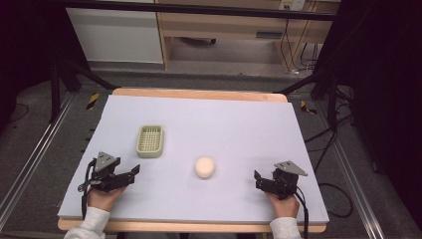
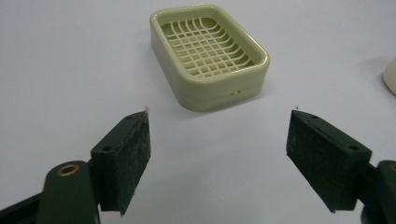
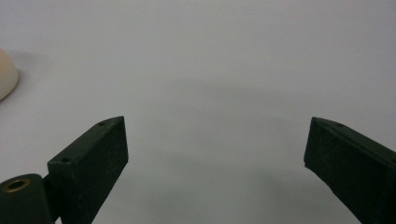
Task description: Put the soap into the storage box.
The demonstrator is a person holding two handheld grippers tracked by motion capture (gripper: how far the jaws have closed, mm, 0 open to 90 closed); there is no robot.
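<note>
nothing started yet, by the look of it. left tongs (image 1: pixel 130 174) and right tongs (image 1: pixel 258 179) both wide and empty, resting near the counter's (image 1: pixel 239 124) front edge. soap bar (image 1: pixel 205 167) lies loose mid-counter between them; soap dish (image 1: pixel 150 140) sits empty, ahead of left tongs. grasping and placing soap likely all remain.

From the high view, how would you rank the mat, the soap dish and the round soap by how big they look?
1. Pale lilac mat covering the table, by far the largest.
2. Pale green rectangular plastic soap dish with a grid floor.
3. Cream round bar of soap, slightly smaller than the dish though nearer the camera.
</note>
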